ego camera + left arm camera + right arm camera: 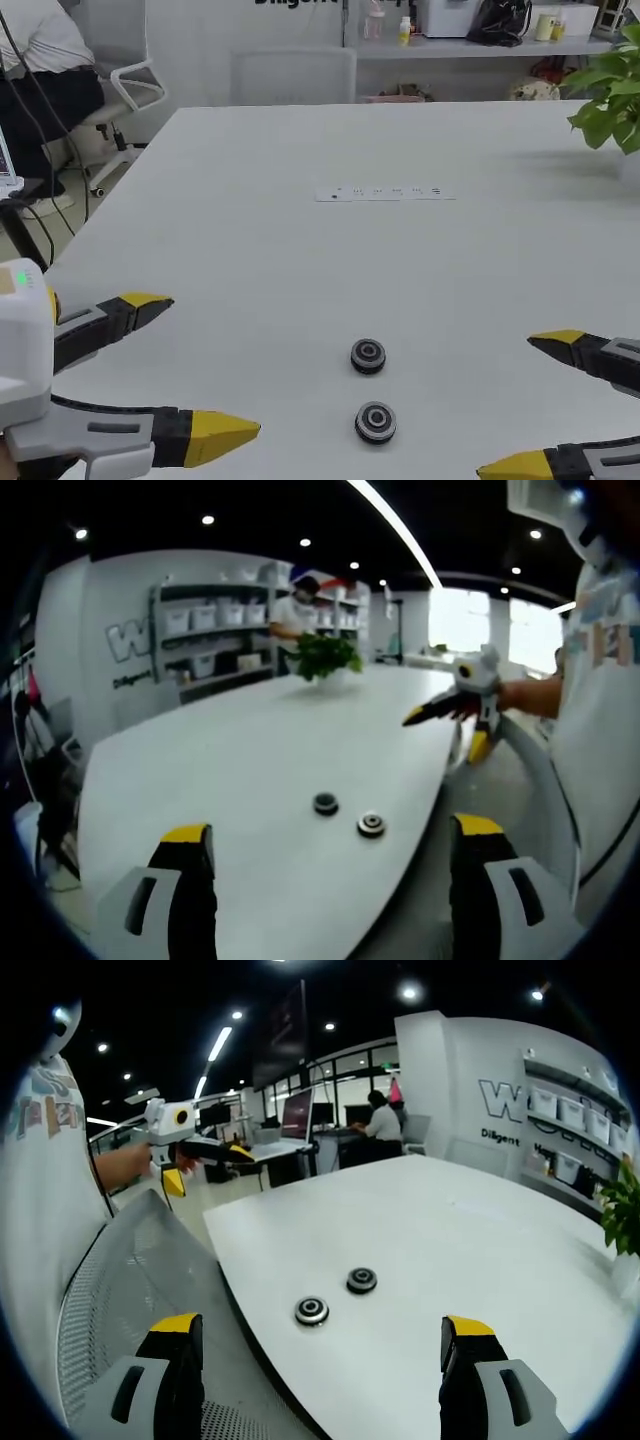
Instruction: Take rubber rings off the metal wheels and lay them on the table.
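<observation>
While both grippers hang at the near side of the table (pixel 300 240), neither touches a wheel.

**Grippers**
- L gripper (pixel 210 365): bottom left in head view. Jaws wide apart, nothing btwn them, yellow tips aimed inward over the tabletop. A green light shows on its white body.
- R gripper (pixel 505 405): bottom right in head view. Jaws also wide, nothing held, tips aimed inward toward the L one.
- Each gripper view shows the other gripper across the gap, held by a hand and well apart from the wheels.

**Task items**
- Far wheel (pixel 368 356) and near wheel (pixel 375 422) lie flat on the table, roughly midway btwn the two grippers.
- They sit one behind the other, close but not touching.
- Near wheel is by the table's near edge.
- Each shows a dark outer band round a lighter metal hub w/ a dark centre. The rubber rings can't be told apart from the wheels at this size. No loose ring seen on the tabletop.

**Surroundings**
- White socket strip (pixel 385 192) is set in the tabletop, well beyond the wheels.
- Plant (pixel 610 95) is at the far right of the table.
- Office chair (pixel 125 90) stands off the far left corner, w/ a seated person partly in frame.
- Shelf (pixel 480 45) along the back wall carries bottles and a black bag.
</observation>
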